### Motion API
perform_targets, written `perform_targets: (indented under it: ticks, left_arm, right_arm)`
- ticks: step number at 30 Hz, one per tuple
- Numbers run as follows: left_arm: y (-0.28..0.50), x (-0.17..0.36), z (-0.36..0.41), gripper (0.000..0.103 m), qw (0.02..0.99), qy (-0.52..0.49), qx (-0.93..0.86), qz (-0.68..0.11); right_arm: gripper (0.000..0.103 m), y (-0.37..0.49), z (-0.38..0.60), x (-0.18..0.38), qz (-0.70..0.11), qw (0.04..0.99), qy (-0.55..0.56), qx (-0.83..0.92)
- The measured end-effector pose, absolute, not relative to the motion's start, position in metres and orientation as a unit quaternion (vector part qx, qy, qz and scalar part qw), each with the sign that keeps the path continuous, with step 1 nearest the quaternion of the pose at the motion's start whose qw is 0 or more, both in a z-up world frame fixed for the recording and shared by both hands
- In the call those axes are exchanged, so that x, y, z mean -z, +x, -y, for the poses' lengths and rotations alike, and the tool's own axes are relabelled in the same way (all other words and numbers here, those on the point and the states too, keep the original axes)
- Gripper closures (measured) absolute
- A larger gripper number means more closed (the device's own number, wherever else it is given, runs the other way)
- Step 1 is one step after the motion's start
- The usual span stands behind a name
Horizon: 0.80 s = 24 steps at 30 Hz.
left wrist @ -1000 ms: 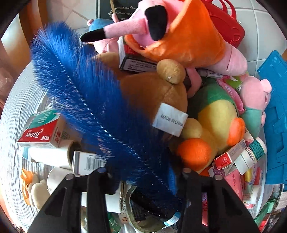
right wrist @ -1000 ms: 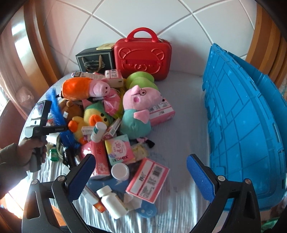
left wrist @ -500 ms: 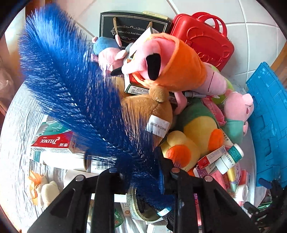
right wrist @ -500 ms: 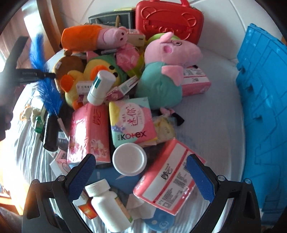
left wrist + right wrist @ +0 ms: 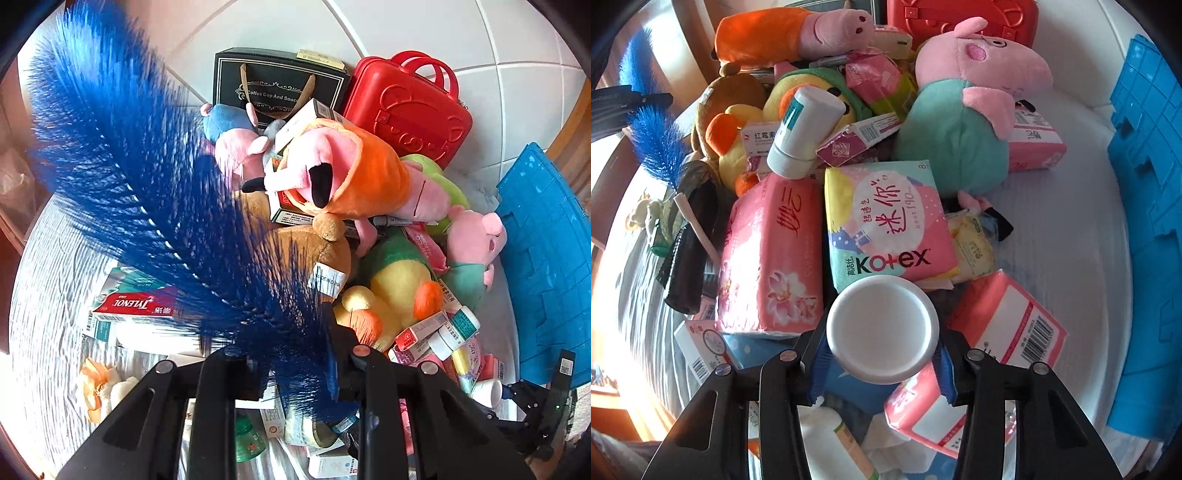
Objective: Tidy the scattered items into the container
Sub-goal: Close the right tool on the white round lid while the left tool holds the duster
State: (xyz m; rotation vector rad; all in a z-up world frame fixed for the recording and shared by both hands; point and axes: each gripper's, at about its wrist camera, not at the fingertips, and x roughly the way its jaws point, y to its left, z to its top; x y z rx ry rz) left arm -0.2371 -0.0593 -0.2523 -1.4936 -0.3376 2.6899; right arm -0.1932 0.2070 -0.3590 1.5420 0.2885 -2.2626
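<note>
The left gripper (image 5: 291, 354) pinches the blue feather duster (image 5: 147, 192). The right gripper (image 5: 882, 363) has just been closing, and now squeezes a white round lid (image 5: 882, 328) near the Kotex pack (image 5: 886, 221).

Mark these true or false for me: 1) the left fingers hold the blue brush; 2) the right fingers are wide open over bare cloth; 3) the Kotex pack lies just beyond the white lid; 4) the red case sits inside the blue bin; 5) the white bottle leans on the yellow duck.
1) True. The left gripper is clamped on the blue brush.
2) False. The right gripper has just been closing, and its fingers now flank the white lid.
3) True. The Kotex pack lies directly past the lid.
4) False. The red case stands on the cloth by the wall, apart from the blue bin.
5) True. The white bottle rests tilted against the yellow duck.
</note>
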Motion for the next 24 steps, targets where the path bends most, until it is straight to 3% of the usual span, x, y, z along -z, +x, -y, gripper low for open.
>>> perform_targets:
  ticks: [18, 24]
  left_arm:
    - [-0.212, 0.194, 0.063, 0.08, 0.018, -0.431, -0.895, 0.112]
    - [-0.201, 0.173, 0.063, 0.086, 0.019, -0.414, -0.904, 0.104]
  right_arm:
    - [0.057, -0.186, -0.222, 0.287, -0.084, 0.179, 0.499, 0.844]
    - [0.057, -0.177, -0.227, 0.257, -0.077, 0.178, 0.475, 0.858]
